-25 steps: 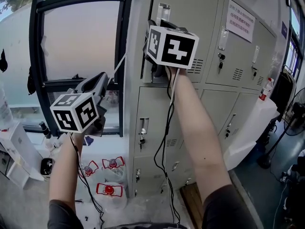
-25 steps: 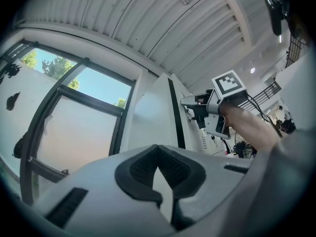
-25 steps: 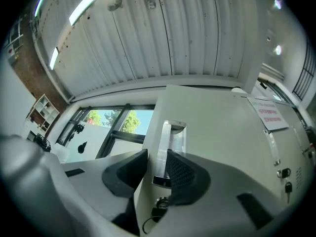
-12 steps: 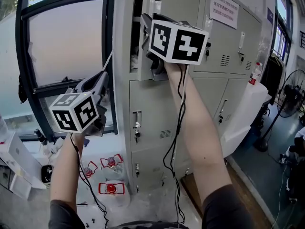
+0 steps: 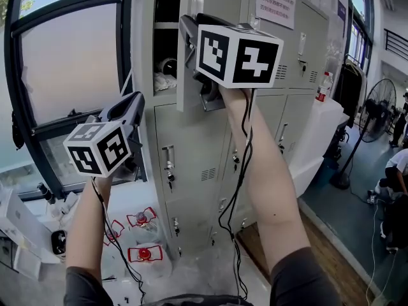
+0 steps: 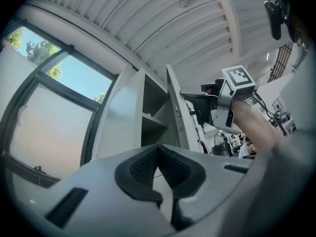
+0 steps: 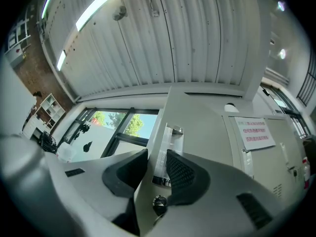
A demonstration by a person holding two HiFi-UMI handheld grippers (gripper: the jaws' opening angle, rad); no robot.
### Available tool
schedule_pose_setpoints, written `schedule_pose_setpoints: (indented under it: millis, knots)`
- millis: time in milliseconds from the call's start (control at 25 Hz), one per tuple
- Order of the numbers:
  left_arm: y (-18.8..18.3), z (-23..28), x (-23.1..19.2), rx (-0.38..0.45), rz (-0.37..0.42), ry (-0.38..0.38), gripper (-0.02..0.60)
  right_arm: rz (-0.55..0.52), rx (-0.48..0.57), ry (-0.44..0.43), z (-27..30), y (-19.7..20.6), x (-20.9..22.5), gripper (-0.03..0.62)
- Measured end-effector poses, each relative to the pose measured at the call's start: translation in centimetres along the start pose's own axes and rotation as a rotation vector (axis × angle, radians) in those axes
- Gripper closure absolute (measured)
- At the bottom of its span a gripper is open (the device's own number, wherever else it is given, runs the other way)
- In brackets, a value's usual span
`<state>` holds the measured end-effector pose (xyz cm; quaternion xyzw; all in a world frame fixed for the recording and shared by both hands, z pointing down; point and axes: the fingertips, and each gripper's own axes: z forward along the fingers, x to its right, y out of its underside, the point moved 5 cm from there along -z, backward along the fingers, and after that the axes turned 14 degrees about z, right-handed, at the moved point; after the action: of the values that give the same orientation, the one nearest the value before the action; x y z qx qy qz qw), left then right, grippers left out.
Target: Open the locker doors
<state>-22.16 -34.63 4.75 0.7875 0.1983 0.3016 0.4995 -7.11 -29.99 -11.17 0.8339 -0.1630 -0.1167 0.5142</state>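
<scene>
Grey locker door (image 5: 189, 85), pinched at its edge by the right claw (image 7: 156, 167), could slip free if swung askew; left claw (image 6: 159, 168) hangs closed, empty.

**Top-left door swings wider**

A second ago the top-left locker door (image 5: 189, 75) stood only a crack ajar. With its edge pinched in the right tool (image 7: 157, 174), it has since swung out toward the near side. The dark compartment (image 5: 167, 5) behind it has come into view, along with a shelf (image 5: 164, 25) and some white clutter (image 5: 163, 81) lying inside. The right tool and its arm have travelled outward with the door.
</scene>
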Motion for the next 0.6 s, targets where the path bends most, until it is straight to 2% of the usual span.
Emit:
schedule_pose_setpoints:
  millis: [120, 280, 600]
  knots:
    - [-0.1, 0.3, 0.8, 0.002, -0.002, 0.003, 0.574, -0.05, 0.02, 0.016, -1.4, -0.5, 0.0, 0.462]
    - [-0.3, 0.8, 2.0, 0.012, -0.029, -0.013, 0.574, -0.14, 0.025, 0.025, -3.3, -1.1, 0.4, 0.501]
    - [-1.4, 2.0, 5.2, 0.012, -0.028, -0.03, 0.574, -0.079, 0.021, -0.048, -6.5, -2.6, 2.3, 0.515]
